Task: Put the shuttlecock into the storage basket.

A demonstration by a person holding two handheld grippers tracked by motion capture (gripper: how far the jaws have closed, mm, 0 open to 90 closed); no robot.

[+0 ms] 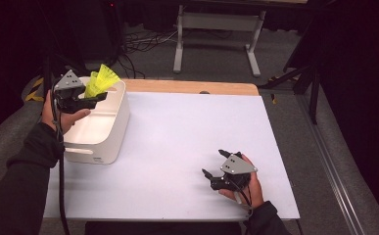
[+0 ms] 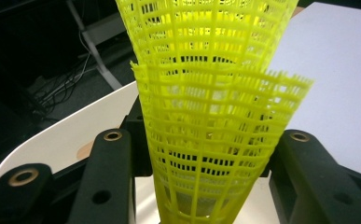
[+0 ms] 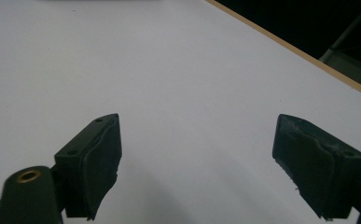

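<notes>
With my left gripper (image 1: 96, 98) fingers clamped on the yellow mesh cones (image 1: 100, 81) above the white bin (image 1: 109, 135), I lower them inside before releasing, right gripper (image 1: 215, 166) spread empty on the desk (image 1: 187, 132).

A bright yellow shuttlecock skirt (image 2: 215, 116) is patterned as an open lattice of thin ribs and cross-bands, with small rectangular holes, and looks like two nested yellow layers. It sits between the matte black jaws of the left gripper (image 2: 206, 186), which carry brass-coloured rivet rings. That gripper bears a grey plate with dark screw dots. The bin (image 1: 106, 142) is plain cream white. The table (image 1: 177, 147) is plain white with a light wood edge at the far side. The right gripper (image 1: 215, 166) is black with a grey plate; its pads (image 3: 101, 163) are very dark green-black. The sleeves (image 1: 15, 191) are black. The floor is grey.
</notes>
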